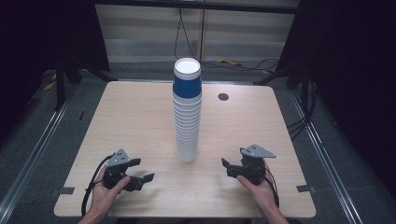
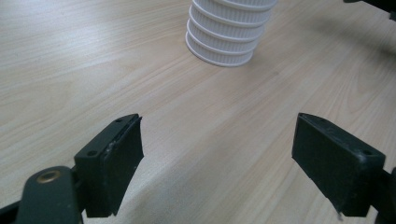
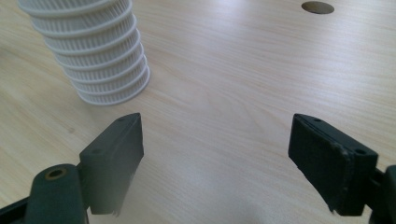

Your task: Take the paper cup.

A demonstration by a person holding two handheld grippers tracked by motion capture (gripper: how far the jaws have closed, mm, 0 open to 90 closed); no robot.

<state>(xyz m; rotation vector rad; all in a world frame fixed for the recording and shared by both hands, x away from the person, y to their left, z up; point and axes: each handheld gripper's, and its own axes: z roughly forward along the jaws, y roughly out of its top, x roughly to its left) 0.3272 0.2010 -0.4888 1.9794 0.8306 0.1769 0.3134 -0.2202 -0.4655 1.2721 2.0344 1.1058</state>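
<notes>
A tall stack of cups is seen upright at the middle of the worktop, its long axis vertical. The left hand-held gripper and right hand-held gripper are held either side of its base, apart from it, jaws wide and empty. Neither is judged clearly nearer.
</notes>
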